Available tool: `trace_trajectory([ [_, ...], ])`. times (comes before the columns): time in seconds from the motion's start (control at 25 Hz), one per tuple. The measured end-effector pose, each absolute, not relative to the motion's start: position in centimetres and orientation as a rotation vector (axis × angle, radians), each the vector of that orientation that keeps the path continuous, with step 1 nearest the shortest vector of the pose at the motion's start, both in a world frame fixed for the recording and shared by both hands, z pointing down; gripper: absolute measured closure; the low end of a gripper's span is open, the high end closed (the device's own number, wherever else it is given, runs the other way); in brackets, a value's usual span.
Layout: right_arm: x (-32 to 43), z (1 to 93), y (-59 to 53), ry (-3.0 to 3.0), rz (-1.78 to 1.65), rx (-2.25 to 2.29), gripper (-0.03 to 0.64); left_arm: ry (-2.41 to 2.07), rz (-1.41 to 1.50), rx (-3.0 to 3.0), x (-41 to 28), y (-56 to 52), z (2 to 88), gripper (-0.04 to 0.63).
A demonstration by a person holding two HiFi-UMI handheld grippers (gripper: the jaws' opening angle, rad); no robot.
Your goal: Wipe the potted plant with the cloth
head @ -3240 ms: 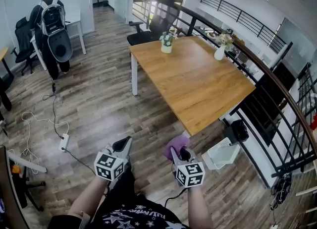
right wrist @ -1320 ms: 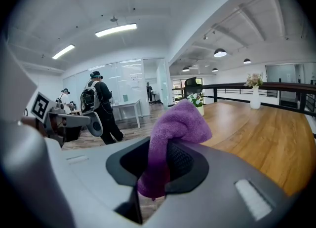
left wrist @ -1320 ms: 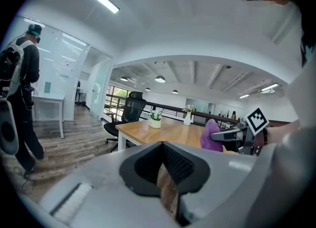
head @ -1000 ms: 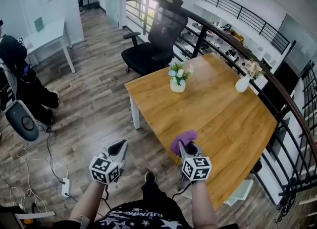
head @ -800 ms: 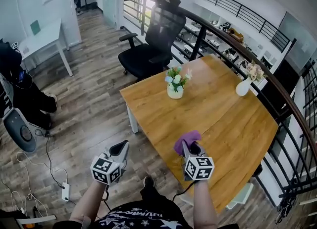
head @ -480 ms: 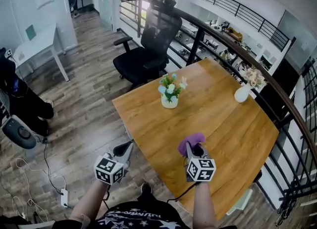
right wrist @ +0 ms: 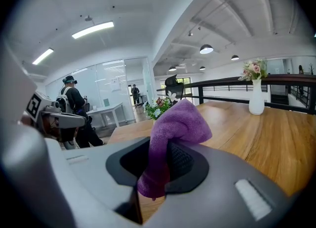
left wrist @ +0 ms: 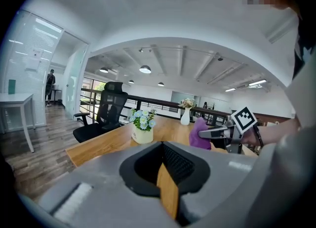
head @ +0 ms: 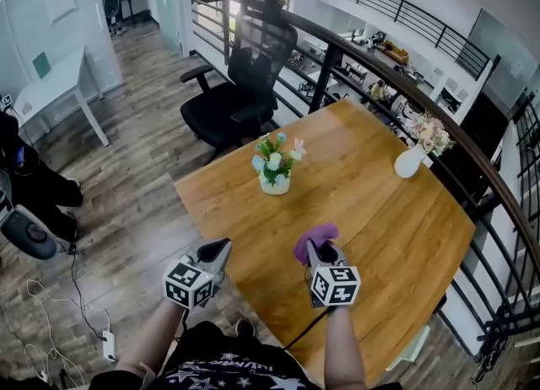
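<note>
Both pairs of jaws closed, potted plant [head: 273, 167] well ahead.
Right gripper [head: 318, 251] pinches purple cloth [head: 311, 236]; left gripper [head: 214, 253] pressed together, empty.

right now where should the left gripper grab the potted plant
Take the white pot by its round wall, level from the near side, with the left gripper. It stands upright and flowers crowd its top, so a grasp from above would likely crush them.
</note>
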State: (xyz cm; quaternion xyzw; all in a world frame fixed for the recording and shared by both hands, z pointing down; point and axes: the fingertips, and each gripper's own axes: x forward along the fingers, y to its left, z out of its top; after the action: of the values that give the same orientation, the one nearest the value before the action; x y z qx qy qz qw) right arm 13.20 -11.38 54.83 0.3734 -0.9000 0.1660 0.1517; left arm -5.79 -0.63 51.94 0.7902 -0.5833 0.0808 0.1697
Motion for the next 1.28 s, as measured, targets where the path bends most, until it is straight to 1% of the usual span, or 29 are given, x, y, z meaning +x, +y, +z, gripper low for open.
trace_trajectory([
  [0.48, 12.3, 56.2, -13.8, -2.538, 0.563, 1.076, 0.529, -1.579, 0.305, 2.271, -6.3, -4.2, 53.4, 0.583],
  [0.56, 12.0, 56.8, -14.4, -2.519, 0.579, 1.087, 0.529, -1.558, 0.316, 2.281, -6.7, -5.4, 53.8, 0.564],
  [0.6, 11.7, 57.1, -14.8, -2.510, 0.586, 1.092, 0.529, -1.544, 0.326, 2.293, -6.9, -6.2, 54.1, 0.543],
  [0.72, 10.7, 58.0, -16.3, -2.478, 0.593, 1.113, 0.529, -1.500, 0.381, 2.348, -7.8, -8.9, 54.9, 0.447],
  [0.84, 10.8, 58.5, -16.9, -2.451, 0.606, 1.156, 0.528, -1.442, 0.419, 2.374, -7.9, -10.7, 56.2, 0.338],
  [1.04, 10.0, 59.1, -18.5, -2.407, 0.639, 1.214, 0.529, -1.370, 0.476, 2.427, -8.7, -14.2, 57.3, 0.226],
  [1.12, 9.0, 59.3, -19.4, -2.393, 0.640, 1.230, 0.529, -1.323, 0.506, 2.452, -9.3, -15.6, 57.8, 0.207],
  [1.28, 7.2, 60.0, -21.1, -2.354, 0.600, 1.234, 0.529, -1.233, 0.544, 2.491, -10.1, -18.6, 58.6, 0.202],
])
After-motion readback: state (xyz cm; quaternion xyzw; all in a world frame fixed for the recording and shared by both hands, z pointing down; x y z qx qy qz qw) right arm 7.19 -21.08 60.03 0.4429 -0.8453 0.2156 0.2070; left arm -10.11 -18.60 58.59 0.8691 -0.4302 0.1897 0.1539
